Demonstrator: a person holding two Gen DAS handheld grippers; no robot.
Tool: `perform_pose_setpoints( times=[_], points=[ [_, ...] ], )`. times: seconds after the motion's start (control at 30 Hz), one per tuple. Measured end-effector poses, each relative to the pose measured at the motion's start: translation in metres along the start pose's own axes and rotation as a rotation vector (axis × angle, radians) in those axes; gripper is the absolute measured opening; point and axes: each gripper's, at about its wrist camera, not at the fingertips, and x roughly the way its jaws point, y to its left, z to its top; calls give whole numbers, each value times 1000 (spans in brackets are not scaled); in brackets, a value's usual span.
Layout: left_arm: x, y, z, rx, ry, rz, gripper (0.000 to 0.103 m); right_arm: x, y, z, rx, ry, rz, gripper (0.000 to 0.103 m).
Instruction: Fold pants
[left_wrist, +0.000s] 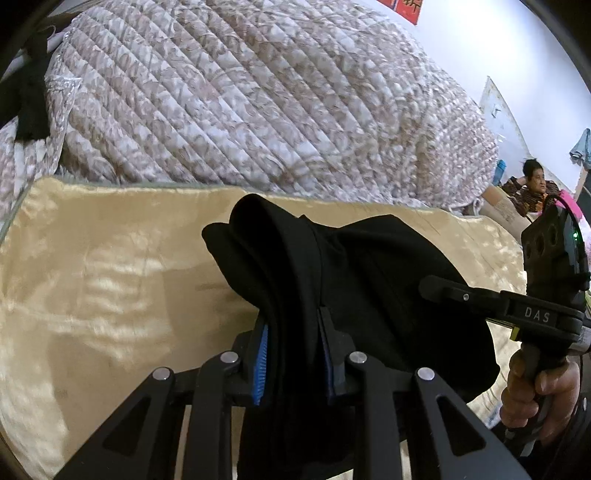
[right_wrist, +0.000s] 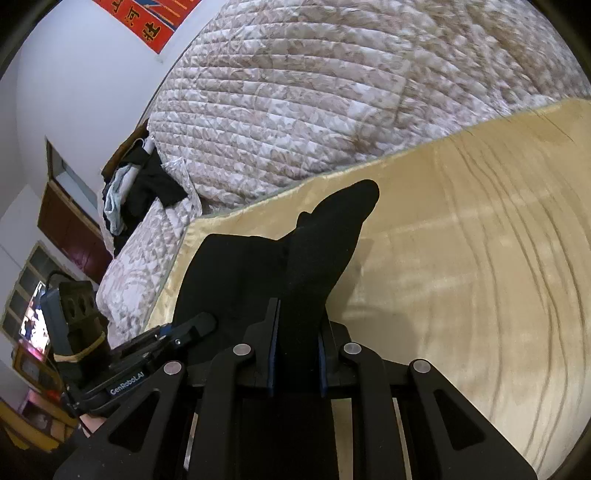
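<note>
The black pants (left_wrist: 369, 280) hang bunched between both grippers, lifted off the golden satin sheet (left_wrist: 110, 280). My left gripper (left_wrist: 293, 332) is shut on a thick fold of the pants, with the cloth draping over its blue pads. My right gripper (right_wrist: 297, 317) is shut on another bunch of the black pants (right_wrist: 325, 236), a point of cloth sticking up past the fingers. In the left wrist view the right gripper (left_wrist: 436, 284) shows at the right, held by a hand (left_wrist: 535, 387). The left gripper (right_wrist: 201, 321) shows at the lower left of the right wrist view.
A quilted beige and white blanket (left_wrist: 240, 92) is heaped behind the golden sheet (right_wrist: 461, 258). Dark clothes (right_wrist: 147, 184) lie piled at the bed's far end. A person (left_wrist: 532, 184) sits at the far right beyond the bed. A red poster (right_wrist: 155, 18) hangs on the wall.
</note>
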Motion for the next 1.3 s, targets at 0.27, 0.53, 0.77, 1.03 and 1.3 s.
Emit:
perform_pose_setpoints(
  times=[0.27,0.53,0.77,1.03,1.3],
  points=[
    [37,47,24,-30,18,61,26,58,-2,38,-6,38,18,16],
    [55,85,6,-129,95,129,39,98,-37,30,3,139,-116,28],
    [2,58,0,-90,-32,164,39,56,6,19,-176,33,-199,29],
    [28,23,-37,23,52,187,40,82,30,-29,-369,129,-285,26],
    [21,19,-40,21,35,200,40,66,27,-33,-339,114,-282,26]
  ],
)
